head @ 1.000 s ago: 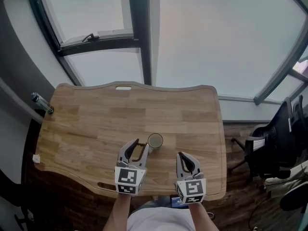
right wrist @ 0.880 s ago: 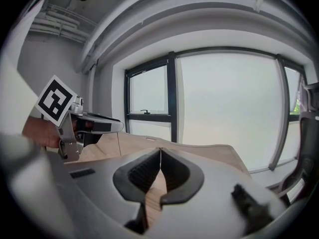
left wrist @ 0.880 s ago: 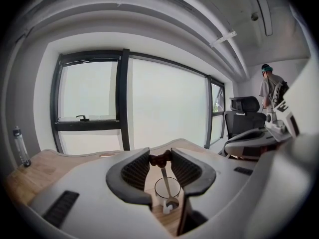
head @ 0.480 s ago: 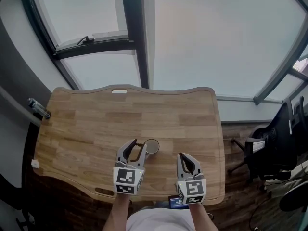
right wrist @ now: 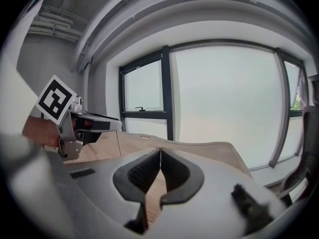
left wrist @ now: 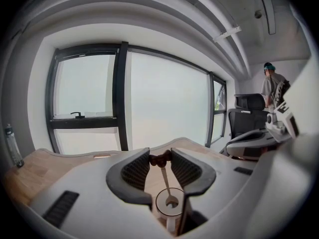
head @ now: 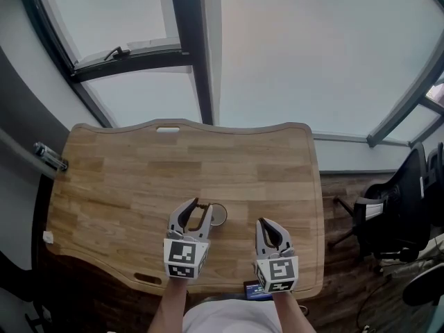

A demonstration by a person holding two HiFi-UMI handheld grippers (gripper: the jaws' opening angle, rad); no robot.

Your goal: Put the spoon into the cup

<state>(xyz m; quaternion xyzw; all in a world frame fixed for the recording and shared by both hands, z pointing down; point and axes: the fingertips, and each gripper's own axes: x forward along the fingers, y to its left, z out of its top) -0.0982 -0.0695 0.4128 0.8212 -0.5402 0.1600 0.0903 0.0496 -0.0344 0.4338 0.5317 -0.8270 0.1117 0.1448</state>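
Observation:
My left gripper (head: 192, 212) is over the near middle of the wooden table (head: 125, 179), shut on the brown tip of the spoon (left wrist: 163, 174). The thin spoon hangs down from the jaw tips, and its bowl sits inside the white cup (left wrist: 170, 203). In the head view the cup (head: 218, 214) stands just right of the left gripper's fingertips, partly hidden by them. My right gripper (head: 269, 232) hovers to the right near the front edge; in its own view the right gripper (right wrist: 160, 156) has its pads touching and nothing between them. The left gripper (right wrist: 92, 123) also shows there at the left.
A bottle (head: 47, 157) stands at the table's left edge. A black office chair (head: 399, 214) is off the right side. Big windows lie beyond the table's far edge, which has a slot (head: 167, 129). A person (left wrist: 272, 85) stands far off at the right.
The cup now shows tighter against the left gripper's fingertips, partly behind its right finger. The head view has shifted a little; both grippers keep the same pose.

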